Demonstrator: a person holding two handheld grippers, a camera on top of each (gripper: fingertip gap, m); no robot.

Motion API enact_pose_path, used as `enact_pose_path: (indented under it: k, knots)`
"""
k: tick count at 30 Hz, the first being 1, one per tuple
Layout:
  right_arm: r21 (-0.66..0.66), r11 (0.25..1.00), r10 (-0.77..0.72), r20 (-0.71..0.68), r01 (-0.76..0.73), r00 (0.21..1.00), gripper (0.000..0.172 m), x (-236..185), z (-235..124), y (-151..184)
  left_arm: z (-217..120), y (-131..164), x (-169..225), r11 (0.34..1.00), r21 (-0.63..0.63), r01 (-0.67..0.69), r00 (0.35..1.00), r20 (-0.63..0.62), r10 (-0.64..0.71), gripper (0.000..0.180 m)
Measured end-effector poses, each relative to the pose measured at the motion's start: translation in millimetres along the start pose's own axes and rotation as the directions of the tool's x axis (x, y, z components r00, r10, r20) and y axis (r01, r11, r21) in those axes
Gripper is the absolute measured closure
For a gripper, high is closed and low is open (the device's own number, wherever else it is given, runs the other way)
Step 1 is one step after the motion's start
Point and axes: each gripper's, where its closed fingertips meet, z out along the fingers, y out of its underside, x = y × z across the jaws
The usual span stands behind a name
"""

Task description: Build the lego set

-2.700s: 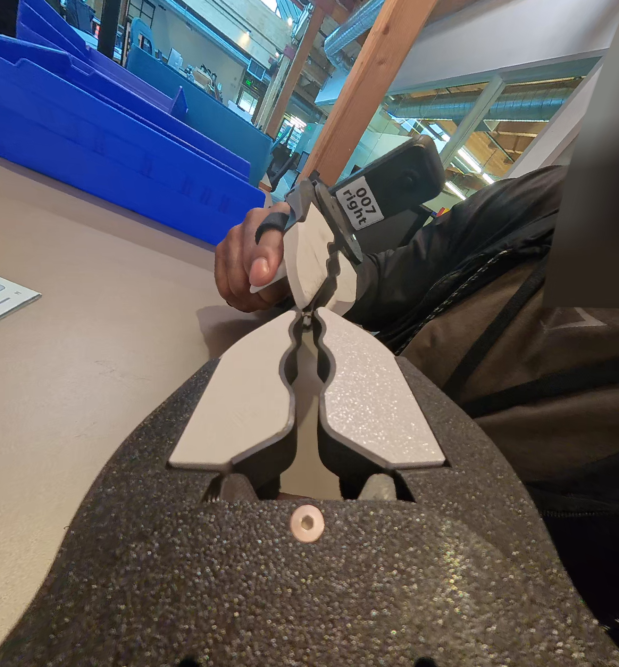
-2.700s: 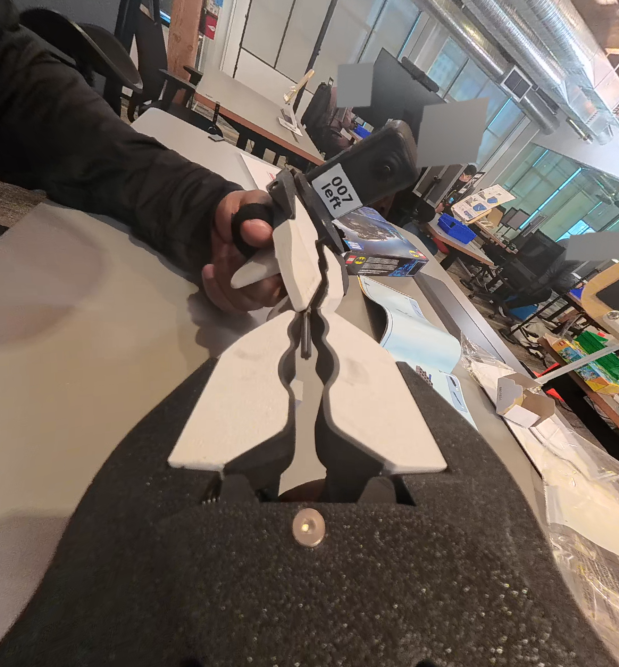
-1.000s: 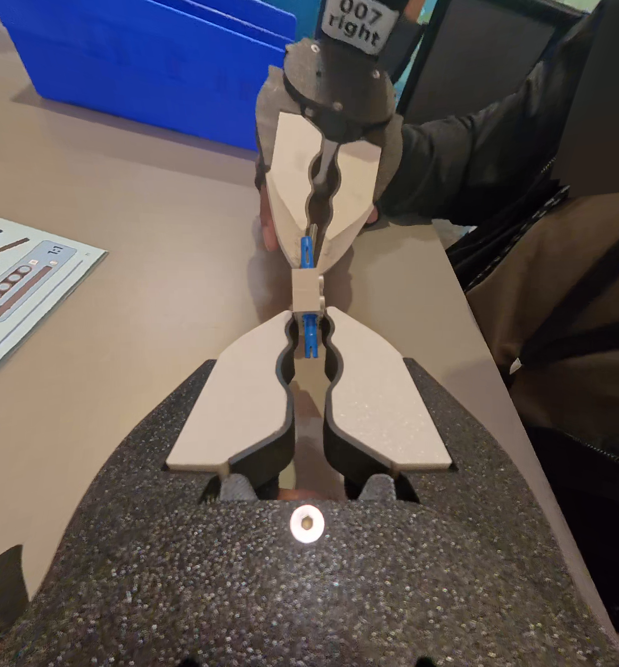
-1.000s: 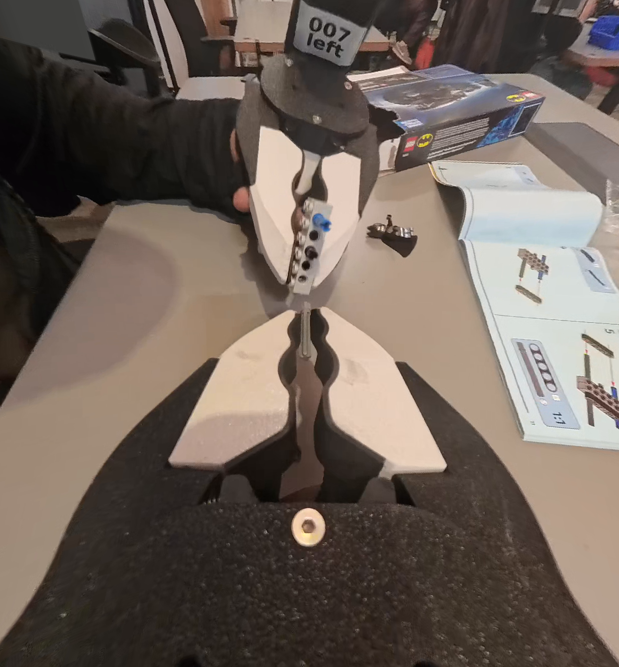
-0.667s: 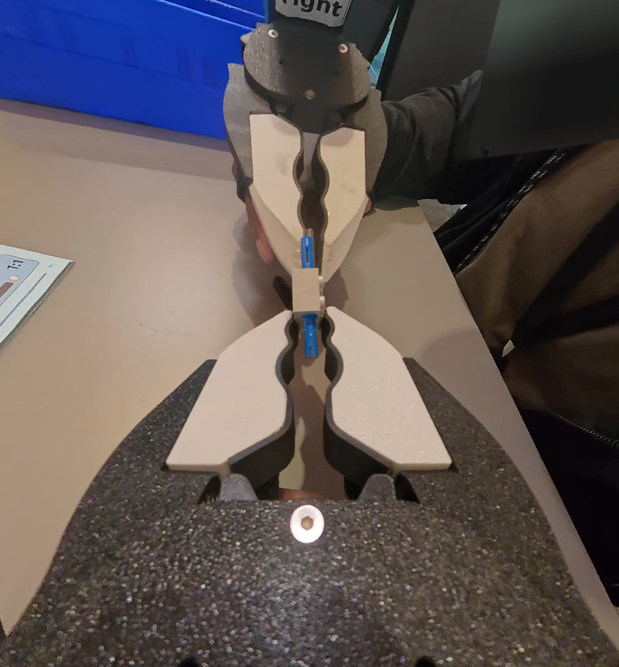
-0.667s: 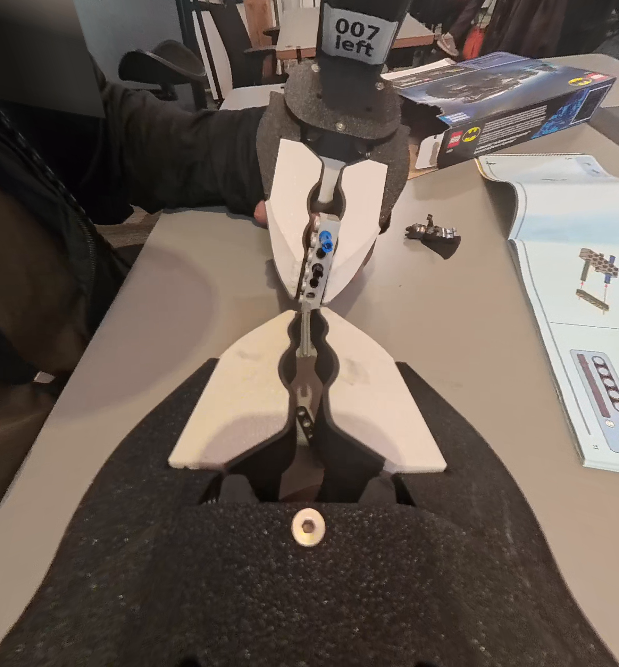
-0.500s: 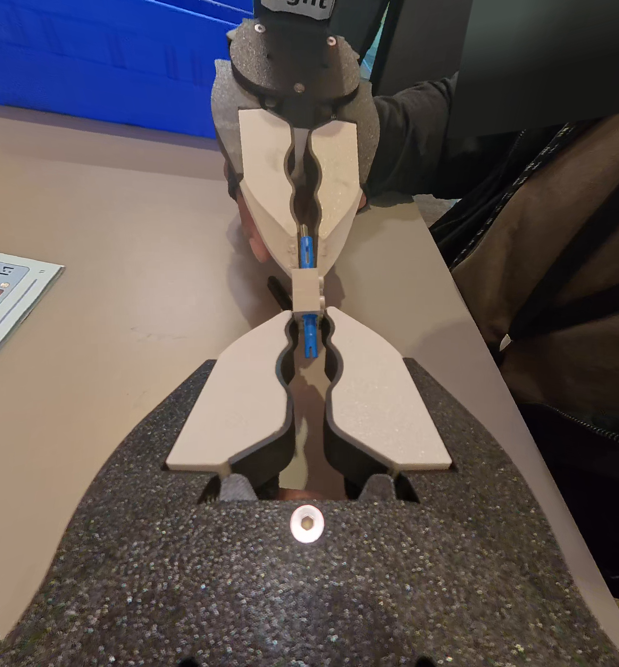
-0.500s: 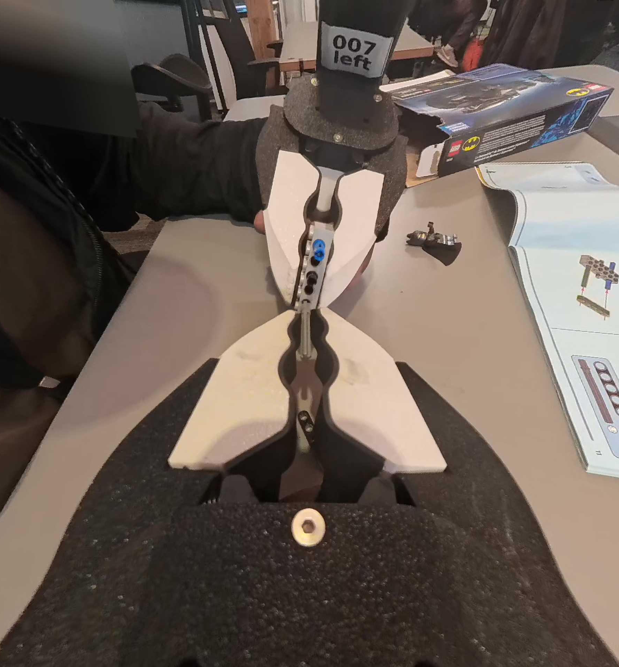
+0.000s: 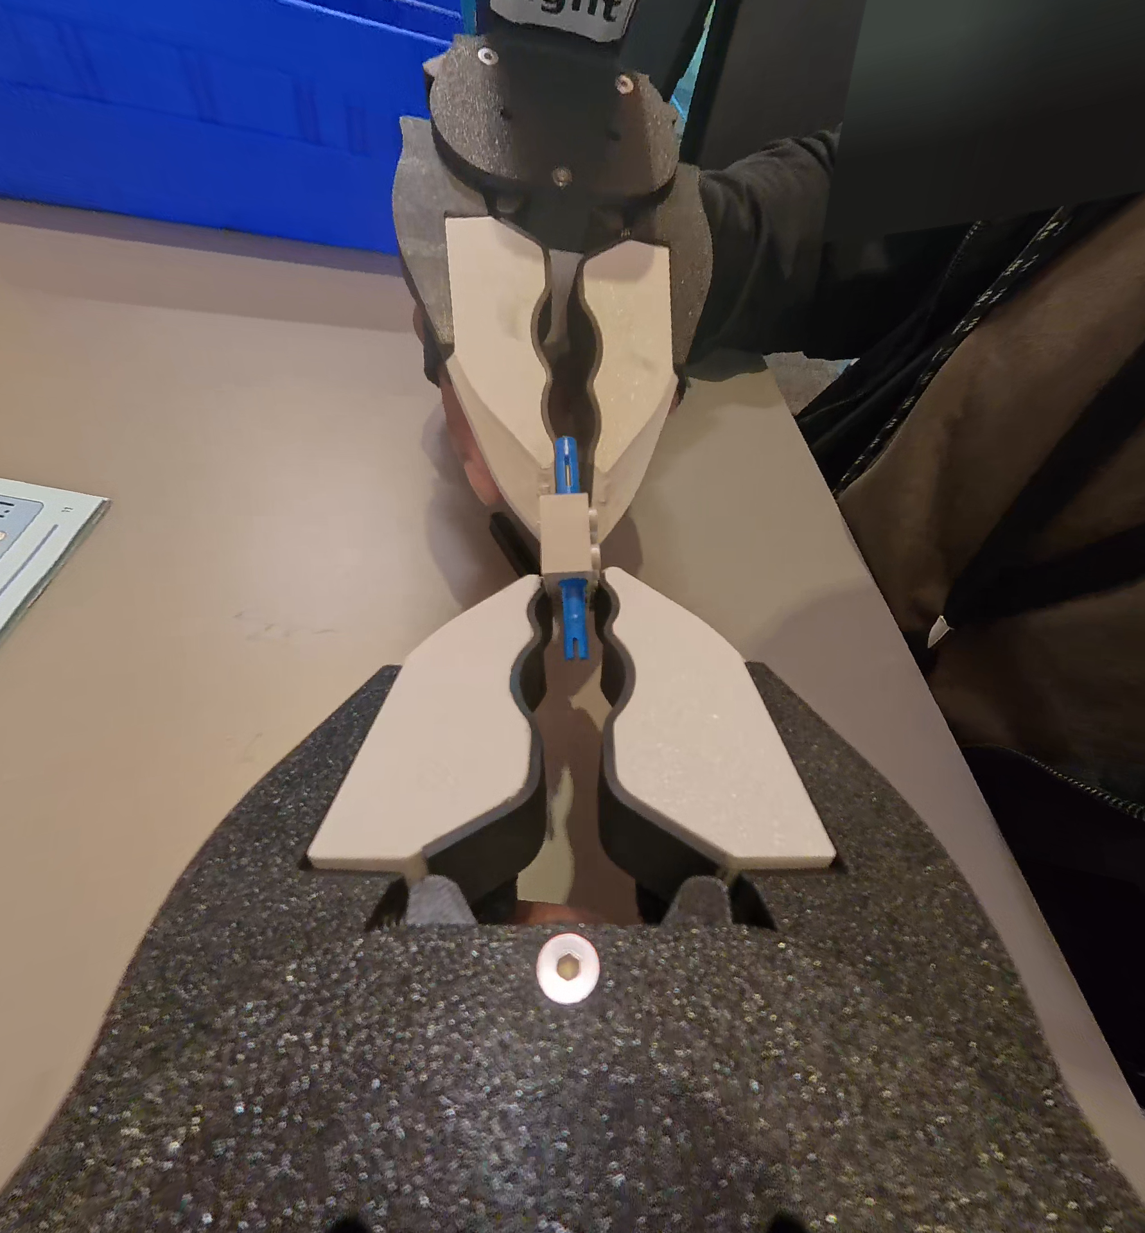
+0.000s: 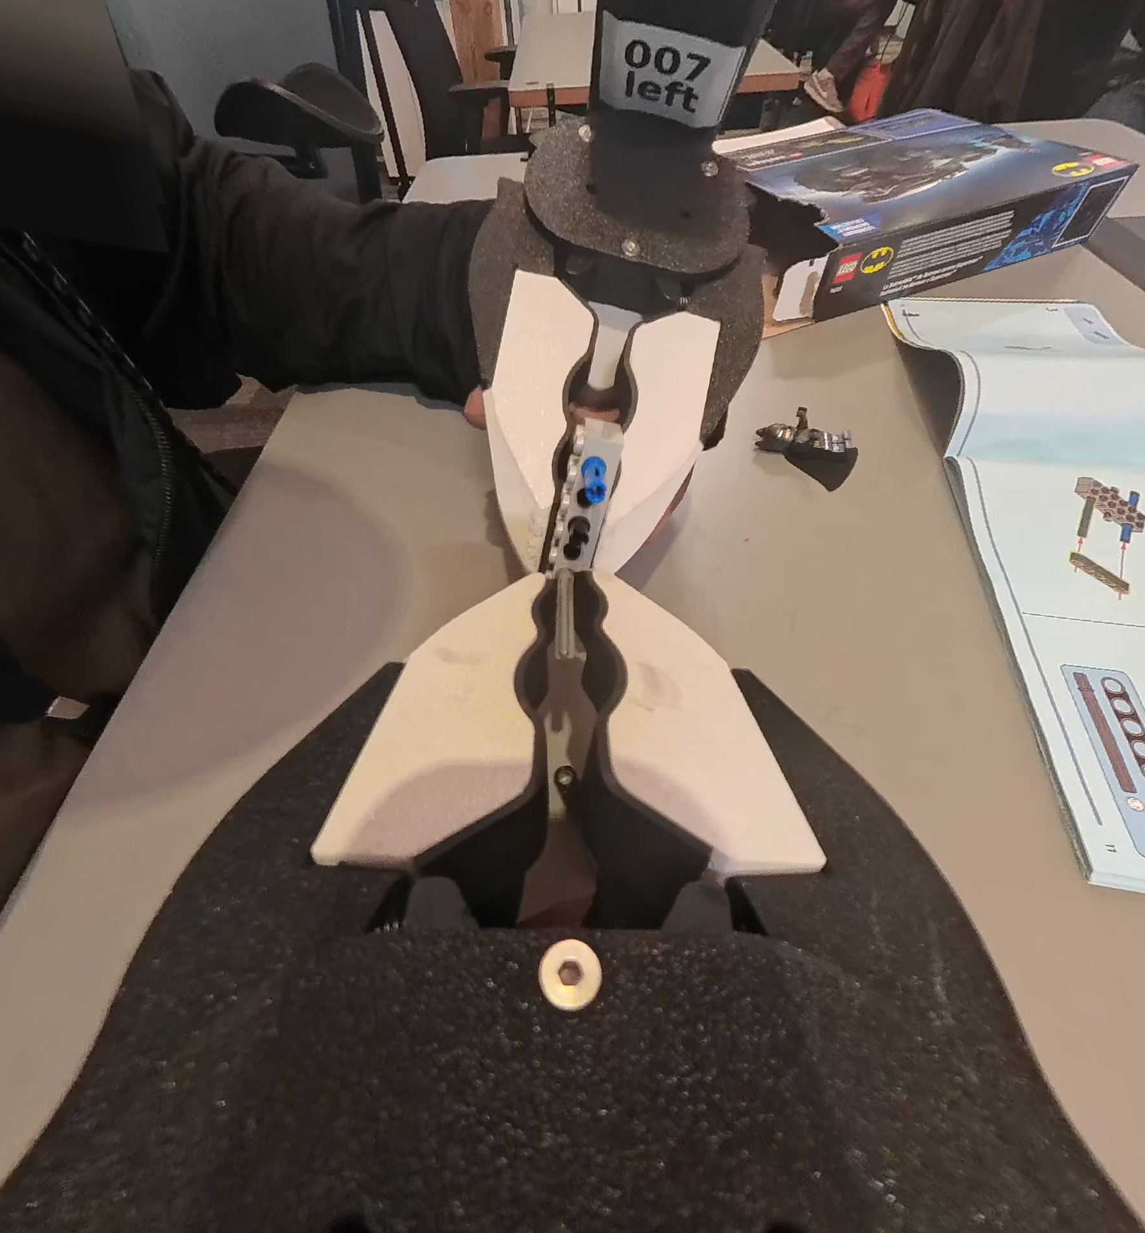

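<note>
My left gripper (image 9: 569, 582) is shut on a grey brick with holes (image 9: 564, 534), held at the fingertips. A blue pin (image 9: 575, 624) runs through the brick and pokes back between my left fingers. In the right wrist view the left gripper (image 10: 566, 567) shows the brick (image 10: 586, 507) with its blue pin (image 10: 594, 482) and a black pin. My right gripper (image 10: 566, 584) is shut on a thin grey axle (image 10: 566, 624), whose tip is at the brick's lower end. The two grippers meet tip to tip above the grey table (image 9: 222, 467).
Blue bins (image 9: 189, 100) stand at the back left. An open instruction booklet (image 10: 1056, 534) and a dark printed box (image 10: 943, 220) lie on the table, with a small dark figure piece (image 10: 806, 444) nearby. A person's dark sleeves and torso (image 9: 1023, 467) are close by the table edge. Both grippers' tips are close together, under 4 cm apart. It is some 15 cm from my left tips to the small dark figure piece (image 10: 806, 444).
Both grippers have tipped down over the table and stay tip to tip. The right gripper has come a little closer, bringing the axle up to the brick. Both grasps are unchanged.
</note>
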Motion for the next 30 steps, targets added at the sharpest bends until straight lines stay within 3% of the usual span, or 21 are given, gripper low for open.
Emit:
enact_pose_path:
  k: [8,11,17,30]
  knots:
    - [0.016,1.0,-0.007,-0.043,0.007,0.999,0.166,5,0,-2,-2,-2,-4,1.0,0.019,0.024,1.0,0.013,-0.024,0.169]
    - [-0.012,0.999,-0.05,-0.087,0.049,0.995,0.154,10,-1,1,-5,-4,-7,0.998,0.04,0.044,0.999,0.022,-0.044,0.169]
    - [-0.001,0.997,-0.074,-0.153,0.075,0.985,0.149,21,-8,-2,-14,-9,-16,0.987,0.106,0.122,0.991,0.033,-0.126,0.169]
    - [-0.229,0.973,-0.062,-0.285,-0.005,0.956,0.152,54,-24,37,-32,-16,-32,0.941,0.24,0.239,0.966,0.039,-0.256,0.169]
